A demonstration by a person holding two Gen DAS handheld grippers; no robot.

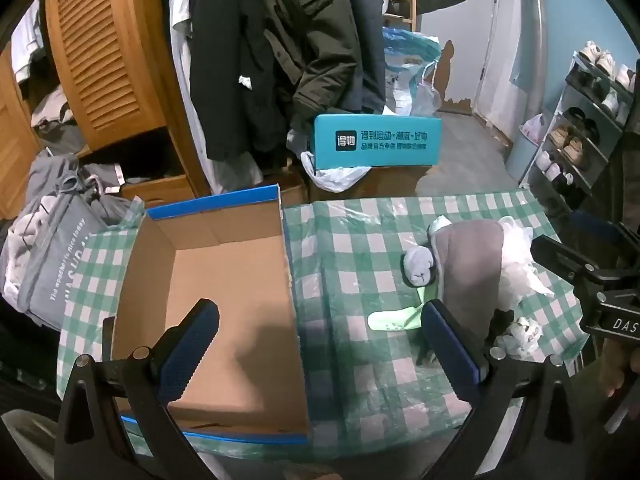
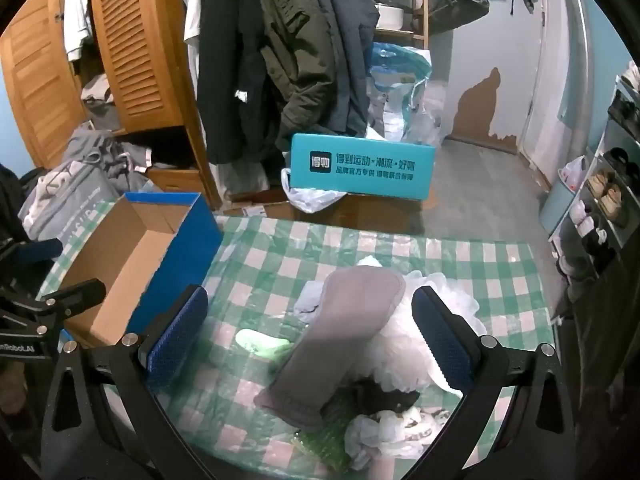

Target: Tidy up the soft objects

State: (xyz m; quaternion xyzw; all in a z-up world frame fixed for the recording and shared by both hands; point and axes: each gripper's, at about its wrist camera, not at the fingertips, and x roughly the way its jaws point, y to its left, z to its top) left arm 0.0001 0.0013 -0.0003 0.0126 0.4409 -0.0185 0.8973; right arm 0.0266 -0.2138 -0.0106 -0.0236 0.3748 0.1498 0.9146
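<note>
Nearest the left wrist camera, the left gripper (image 1: pixel 318 322) hangs with its blue-padded jaws spread wide and nothing between them, one finger over the empty cardboard box (image 1: pixel 224 280) and the other over the checked tablecloth (image 1: pixel 360 232). In the right wrist view the right gripper (image 2: pixel 310 310) is likewise fully spread and holds nothing, poised above the heap of soft things. There a long brown-grey cloth pad (image 2: pixel 340 332) lies slanted across a fluffy white item (image 2: pixel 440 308), with a dark piece (image 2: pixel 384 398) and a crumpled patterned white piece (image 2: pixel 384 426) at its near end. Just left of the pad lie a pale green sock (image 2: pixel 260 342) and a light grey sock (image 2: pixel 312 300). The box sits at the table's left side, well apart from the heap. Beyond the table stand a teal box (image 2: pixel 362 166), hanging coats (image 2: pixel 280 60) and a louvred wooden wardrobe (image 2: pixel 132 40).
</note>
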